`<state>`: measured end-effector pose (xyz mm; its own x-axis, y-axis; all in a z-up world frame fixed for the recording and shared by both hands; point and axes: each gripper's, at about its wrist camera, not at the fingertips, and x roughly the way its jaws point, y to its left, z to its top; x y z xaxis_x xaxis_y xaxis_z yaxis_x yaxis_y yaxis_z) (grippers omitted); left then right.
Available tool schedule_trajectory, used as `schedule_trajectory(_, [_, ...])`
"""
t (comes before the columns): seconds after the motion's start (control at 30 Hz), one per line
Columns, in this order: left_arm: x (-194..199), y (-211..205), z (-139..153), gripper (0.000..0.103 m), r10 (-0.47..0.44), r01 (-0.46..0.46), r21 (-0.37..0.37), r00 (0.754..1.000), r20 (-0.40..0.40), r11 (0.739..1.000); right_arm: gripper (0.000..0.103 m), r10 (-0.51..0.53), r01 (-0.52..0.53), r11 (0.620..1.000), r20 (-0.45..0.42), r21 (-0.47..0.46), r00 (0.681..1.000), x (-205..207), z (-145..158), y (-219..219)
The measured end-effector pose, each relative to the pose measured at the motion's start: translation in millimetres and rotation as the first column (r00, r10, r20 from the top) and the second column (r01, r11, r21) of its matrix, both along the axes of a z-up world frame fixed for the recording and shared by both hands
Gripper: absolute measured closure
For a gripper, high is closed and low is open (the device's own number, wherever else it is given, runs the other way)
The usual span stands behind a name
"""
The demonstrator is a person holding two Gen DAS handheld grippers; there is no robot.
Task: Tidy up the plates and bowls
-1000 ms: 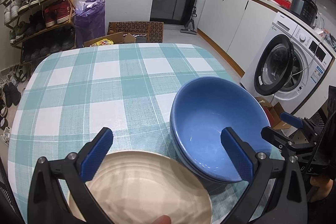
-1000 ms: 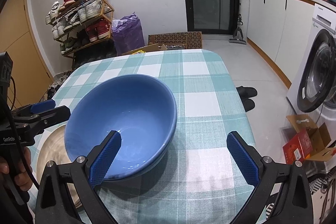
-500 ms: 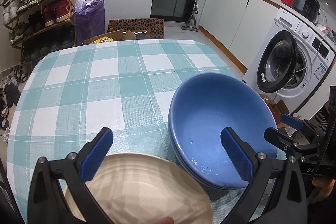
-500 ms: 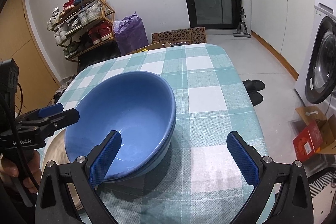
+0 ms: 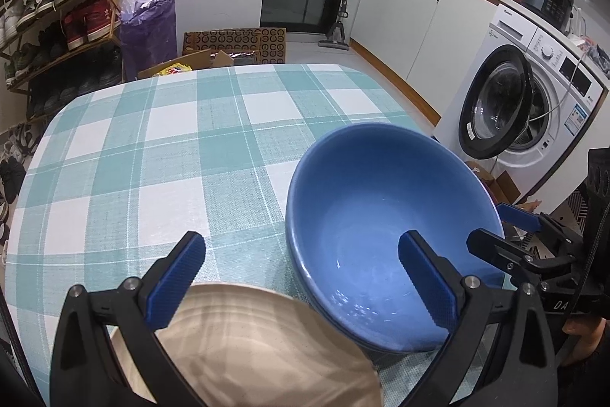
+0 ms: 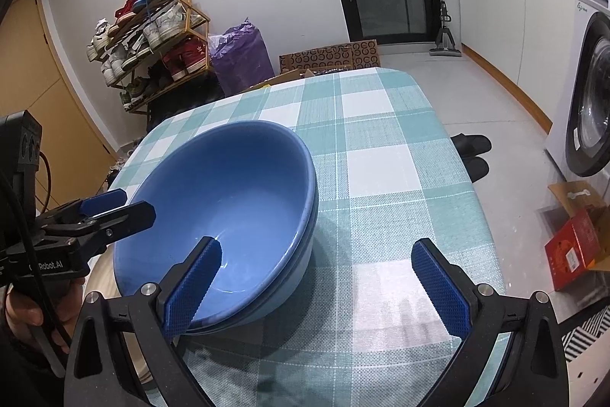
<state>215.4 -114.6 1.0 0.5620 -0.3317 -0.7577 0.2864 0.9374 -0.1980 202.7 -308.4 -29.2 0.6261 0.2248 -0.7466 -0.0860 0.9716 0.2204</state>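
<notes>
Blue bowls (image 6: pixel 225 216): two nested, one inside the other, sitting on the checked tablecloth (image 5: pixel 171 147) near my side of the table; over the last second they sit a little farther ahead of both my grippers, so I am backing away from them
Cream plate (image 5: pixel 267 342): just beside the bowls on their left, close under my left gripper; its near edge runs out of view, and whether it is one plate or a stack I cannot tell from here
Left gripper (image 5: pixel 301 277): fingers spread wide and empty, one over the plate's rim, the other over the blue bowls, touching neither as far as I can judge
Right gripper (image 6: pixel 316 288): fingers also spread wide, holding nothing; the left pad hangs over the bowls' near rim, the right pad over bare cloth
What changed: both hands have eased back and up, and the bowls have stayed settled where they lie
Meaning for the task: bowls look stacked and released; the plate beside them seems the piece left to tidy
</notes>
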Motion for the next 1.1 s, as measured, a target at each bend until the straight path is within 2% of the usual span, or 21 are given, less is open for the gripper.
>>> schedule_trajectory(0.1, [1, -1, -2, 0.008, -0.012, 0.012, -0.008, 1.0, -0.01, 1.0, 0.003, 0.003, -0.003, 1.0, -0.002, 0.01, 1.0, 1, -1, -1])
schedule_trajectory(0.23, [2, -3, -5, 0.015, -0.023, 0.023, -0.017, 0.999, -0.026, 1.0, 0.015, 0.016, -0.016, 1.0, -0.007, 0.016, 1.0, 3, -3, 2])
schedule_trajectory(0.3, [2, -4, -7, 0.026, -0.033, 0.032, -0.027, 0.999, -0.041, 0.999, 0.021, 0.022, -0.022, 1.0, -0.012, 0.018, 1.0, 4, -4, 3])
schedule_trajectory(0.4, [2, -5, -10, 0.036, -0.043, 0.041, -0.039, 0.997, -0.06, 0.998, 0.025, 0.029, -0.029, 0.999, -0.021, 0.029, 0.999, 6, -6, 6])
schedule_trajectory(0.47, [1, -5, -11, 0.043, -0.048, 0.045, -0.045, 0.997, -0.068, 0.998, 0.031, 0.031, -0.03, 0.999, -0.029, 0.031, 0.999, 8, -8, 8])
schedule_trajectory(0.53, [0, -5, -11, 0.046, -0.054, 0.05, -0.047, 0.996, -0.072, 0.998, 0.034, 0.032, -0.031, 0.999, -0.037, 0.032, 0.999, 9, -10, 9])
schedule_trajectory(0.6, [0, -6, -10, 0.051, -0.058, 0.055, -0.049, 0.996, -0.073, 0.997, 0.043, 0.039, -0.038, 0.999, -0.038, 0.037, 0.999, 10, -11, 11])
schedule_trajectory(0.73, [-2, -7, -9, 0.058, -0.068, 0.065, -0.049, 0.995, -0.069, 0.997, 0.053, 0.048, -0.047, 0.999, -0.028, 0.027, 0.998, 8, -9, 14])
schedule_trajectory(0.9, [-2, -8, -8, 0.061, -0.063, 0.06, -0.037, 0.996, -0.064, 0.998, 0.062, 0.056, -0.056, 0.998, -0.013, 0.007, 0.998, 7, -5, 18])
schedule_trajectory(1.1, [-1, -7, -9, 0.065, -0.054, 0.052, -0.033, 0.996, -0.065, 0.998, 0.066, 0.048, -0.048, 0.999, -0.007, -0.012, 0.999, 7, -5, 19])
